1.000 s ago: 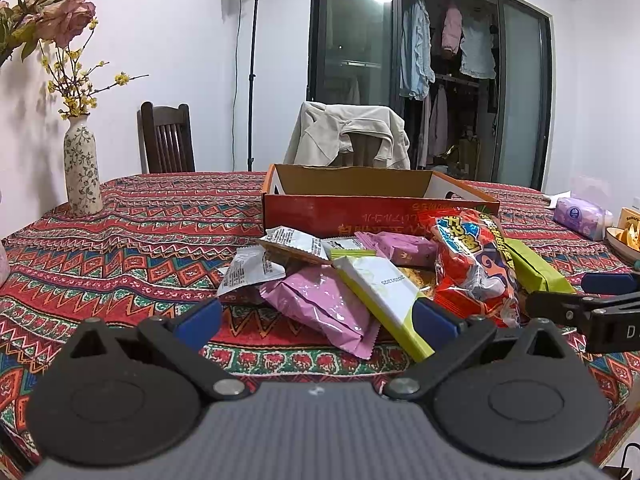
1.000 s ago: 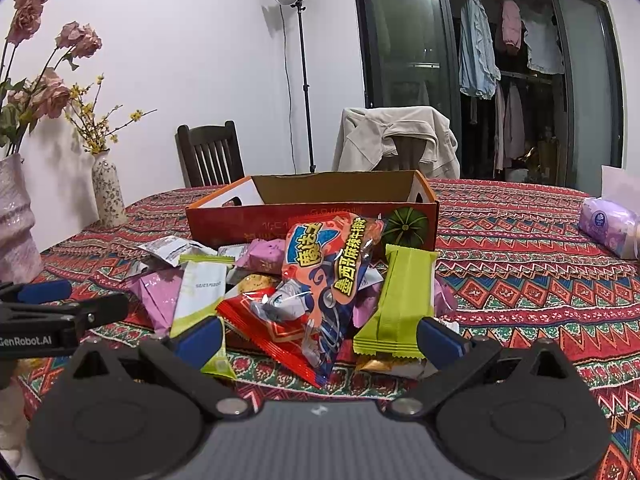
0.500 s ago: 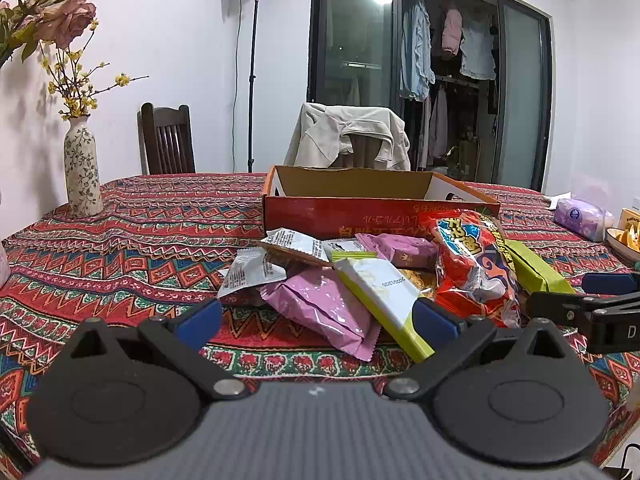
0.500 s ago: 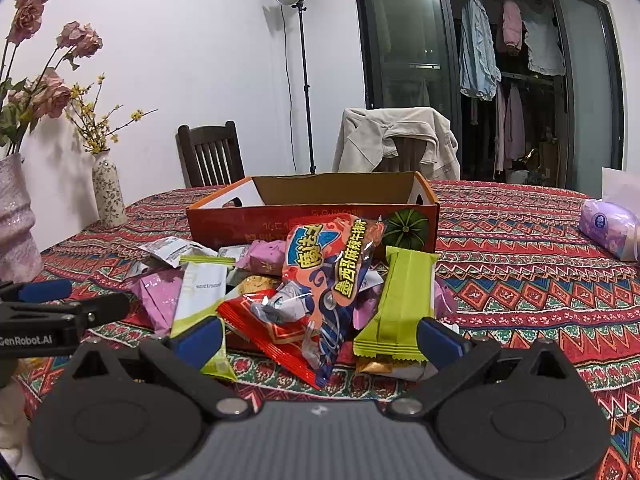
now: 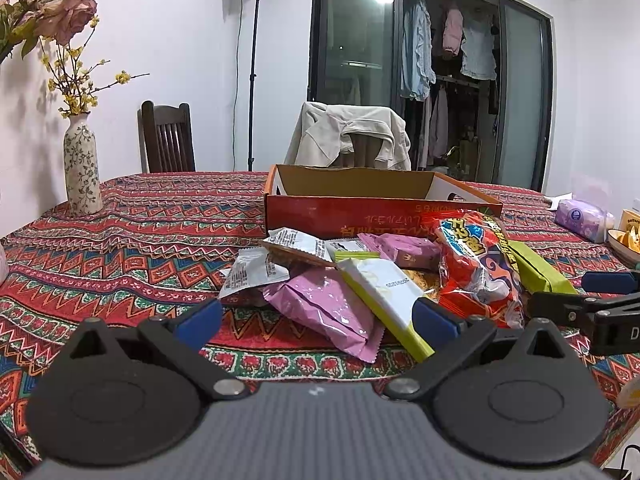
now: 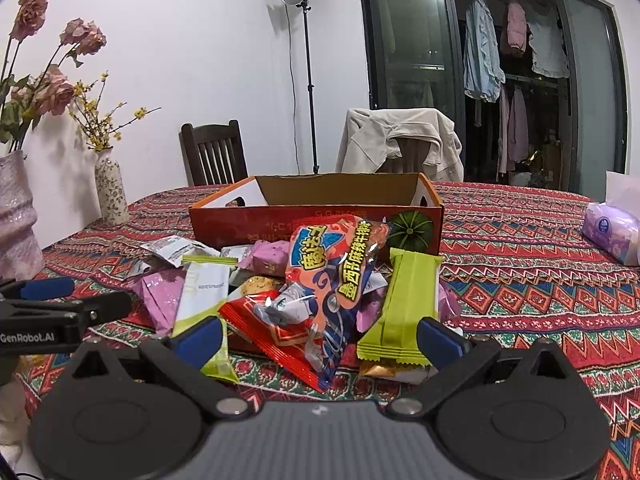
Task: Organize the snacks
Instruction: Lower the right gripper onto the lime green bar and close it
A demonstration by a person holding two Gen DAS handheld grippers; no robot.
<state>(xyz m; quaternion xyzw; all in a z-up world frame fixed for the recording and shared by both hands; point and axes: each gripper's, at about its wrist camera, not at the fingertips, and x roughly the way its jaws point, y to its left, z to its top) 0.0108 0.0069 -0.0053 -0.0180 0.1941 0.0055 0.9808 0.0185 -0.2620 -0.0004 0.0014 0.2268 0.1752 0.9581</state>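
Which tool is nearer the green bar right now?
Right. The right tool sits just before the green bar, beside its right finger; the left tool faces the pink packet, farther left.

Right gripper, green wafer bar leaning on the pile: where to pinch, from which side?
Pinch the green wafer bar across its width near the crimped lower end, coming in from the front. That end points at the right gripper, sits clear of the red chip bag, and the bar is narrower than the open jaws. The upper end rests near the cardboard box, which looks harder to reach.
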